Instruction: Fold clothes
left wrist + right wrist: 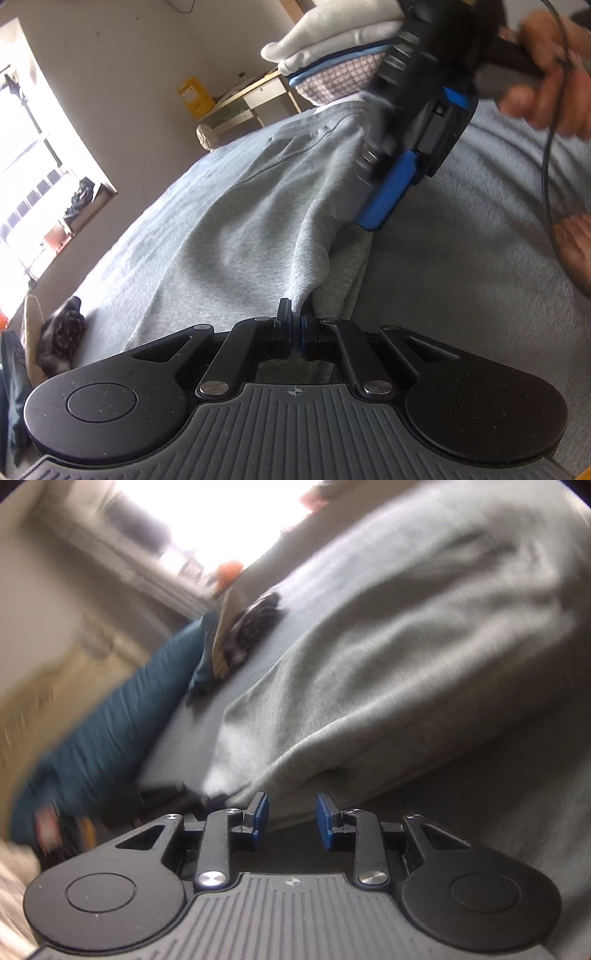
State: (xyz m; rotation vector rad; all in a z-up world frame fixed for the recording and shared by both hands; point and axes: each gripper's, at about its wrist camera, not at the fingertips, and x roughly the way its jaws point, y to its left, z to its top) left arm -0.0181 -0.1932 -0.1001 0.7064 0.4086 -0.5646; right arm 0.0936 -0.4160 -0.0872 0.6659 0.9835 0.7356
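The grey sweatshirt [258, 206] lies spread over the bed [480, 240], which is covered in a pale blue-grey blanket. In the left wrist view it fills the middle, running from the jaws at 6 o'clock up toward 12 o'clock, with a raised fold of fabric rising from the pinch point.

The left gripper [296, 328] has its jaws pressed together on that fold of the sweatshirt; the cloth bunches into a narrow ridge just above the pads.

The right gripper [291, 819] shows in its own view with the jaws parted a moderate way, blue pads facing each other across a gap. A thick folded edge of the sweatshirt [388, 646] lies just beyond and between the fingertips at 12 o'clock, but the pads do not press on it. That picture is blurred. In the left wrist view the same gripper [388, 195] hangs over the garment at 1 o'clock, held by the person's hand [546, 74] at 2 o'clock, with a black cable hanging beside it.

At 12 o'clock in the left view a stack of folded clothes [332, 48] sits at the far end of the bed. A dark crumpled garment [62, 332] lies at 8 o'clock by the bed's edge. In the right view a teal cloth [110, 716] lies at 9 o'clock.
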